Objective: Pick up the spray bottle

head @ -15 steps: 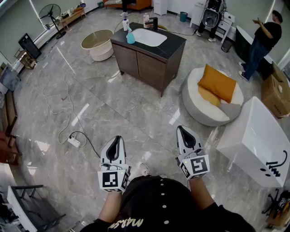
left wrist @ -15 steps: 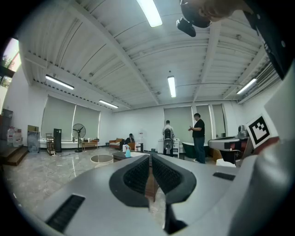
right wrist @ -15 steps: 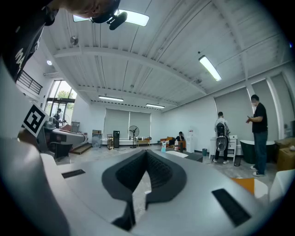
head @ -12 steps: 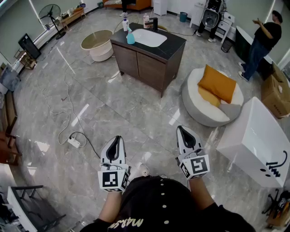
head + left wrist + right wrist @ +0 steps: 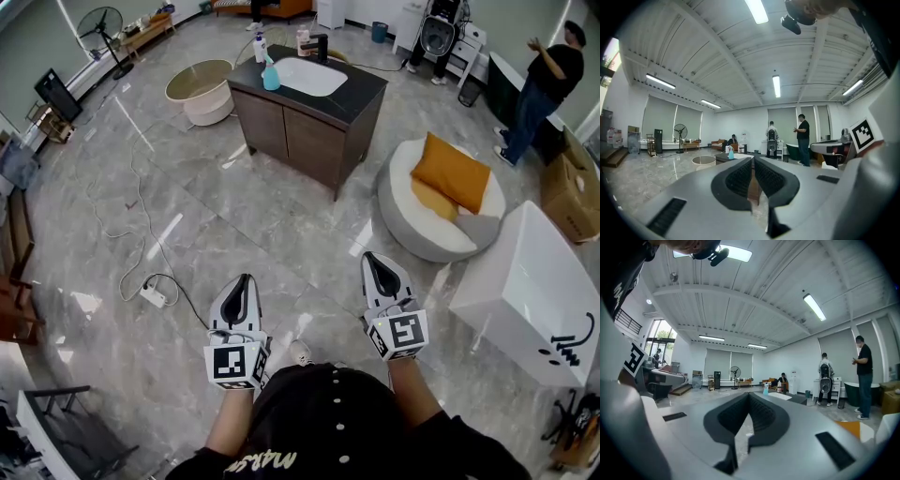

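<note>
The spray bottle (image 5: pixel 270 75) stood on the dark worktop (image 5: pixel 361 89) of the sink cabinet, at the left edge of its white basin (image 5: pixel 307 77), upright and untouched. Both grippers were held level, well short of the cabinet and pointing toward it. The left gripper (image 5: pixel 243 281) had its jaws drawn in to a thin slit, gripping nothing. The right gripper (image 5: pixel 368 258) had its jaws fully together at the tips, also empty. A person (image 5: pixel 544 80) stood beyond the cabinet's right side.
</note>
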`<state>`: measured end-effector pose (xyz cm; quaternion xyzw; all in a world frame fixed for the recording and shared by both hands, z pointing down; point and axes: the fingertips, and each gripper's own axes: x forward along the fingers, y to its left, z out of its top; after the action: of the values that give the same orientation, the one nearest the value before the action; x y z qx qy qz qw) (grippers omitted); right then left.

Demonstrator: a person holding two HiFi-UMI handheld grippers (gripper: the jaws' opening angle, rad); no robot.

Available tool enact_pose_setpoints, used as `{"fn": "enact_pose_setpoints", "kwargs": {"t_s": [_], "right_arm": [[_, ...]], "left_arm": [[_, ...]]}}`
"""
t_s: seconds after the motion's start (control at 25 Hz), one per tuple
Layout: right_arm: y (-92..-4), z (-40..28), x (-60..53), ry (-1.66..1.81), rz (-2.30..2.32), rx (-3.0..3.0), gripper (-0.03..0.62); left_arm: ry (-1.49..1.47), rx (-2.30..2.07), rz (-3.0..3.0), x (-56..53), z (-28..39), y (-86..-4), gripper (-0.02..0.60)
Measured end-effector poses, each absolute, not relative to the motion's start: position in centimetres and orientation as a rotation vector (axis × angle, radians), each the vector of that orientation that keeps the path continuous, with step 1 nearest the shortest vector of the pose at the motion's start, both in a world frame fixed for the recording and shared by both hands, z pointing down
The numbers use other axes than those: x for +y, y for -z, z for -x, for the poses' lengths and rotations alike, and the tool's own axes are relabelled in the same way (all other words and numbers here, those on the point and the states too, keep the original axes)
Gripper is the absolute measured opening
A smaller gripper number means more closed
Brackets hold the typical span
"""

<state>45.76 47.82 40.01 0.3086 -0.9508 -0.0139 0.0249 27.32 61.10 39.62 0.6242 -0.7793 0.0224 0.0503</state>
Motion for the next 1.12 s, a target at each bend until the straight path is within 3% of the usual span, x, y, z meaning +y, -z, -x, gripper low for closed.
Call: {"fn": "enact_pose_setpoints", "kwargs": {"t_s": [1.12], "right_arm": [[-43.1,-32.8,33.4,0.042,-1.001,-2.932,-0.005]], "left_arm": [[-0.085,-2.386,-1.906,46.8,-14.5,-41.9,0.028]]}}
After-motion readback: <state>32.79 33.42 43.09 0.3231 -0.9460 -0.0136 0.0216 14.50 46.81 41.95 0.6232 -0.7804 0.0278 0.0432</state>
